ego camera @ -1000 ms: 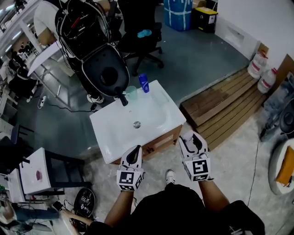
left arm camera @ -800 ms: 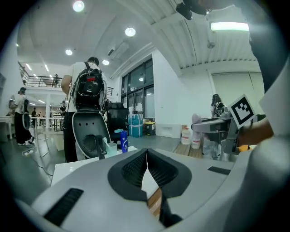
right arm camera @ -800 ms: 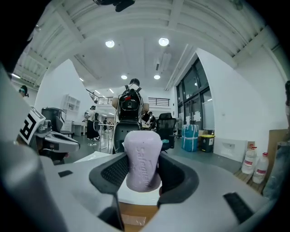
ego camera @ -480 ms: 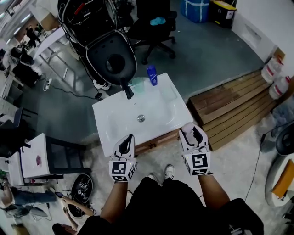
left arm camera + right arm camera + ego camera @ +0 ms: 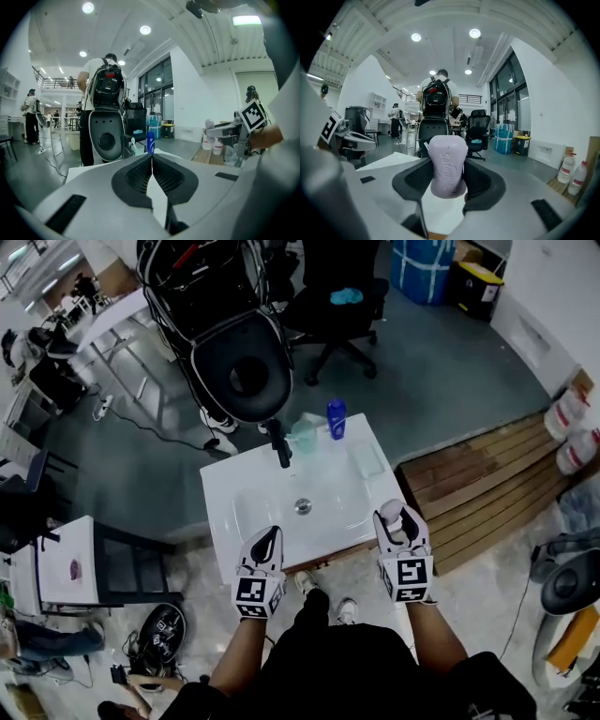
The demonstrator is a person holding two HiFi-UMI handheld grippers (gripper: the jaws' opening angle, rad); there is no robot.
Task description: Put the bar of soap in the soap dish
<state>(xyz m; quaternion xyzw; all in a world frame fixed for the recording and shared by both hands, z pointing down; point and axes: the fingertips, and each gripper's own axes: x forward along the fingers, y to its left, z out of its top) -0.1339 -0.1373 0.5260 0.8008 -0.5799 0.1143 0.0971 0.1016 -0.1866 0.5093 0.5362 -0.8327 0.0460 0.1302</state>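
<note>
While bar of soap is pinched by right gripper, left gripper pressed together, empty; slick bar could be squeezed out before soap dish is reached.

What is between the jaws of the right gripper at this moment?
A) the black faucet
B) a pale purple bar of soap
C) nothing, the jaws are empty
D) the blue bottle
B: the right gripper view shows the jaws of the right gripper closed on the two sides of the pale purple bar of soap, while the blue bottle stands apart at the back of the sink.
</note>
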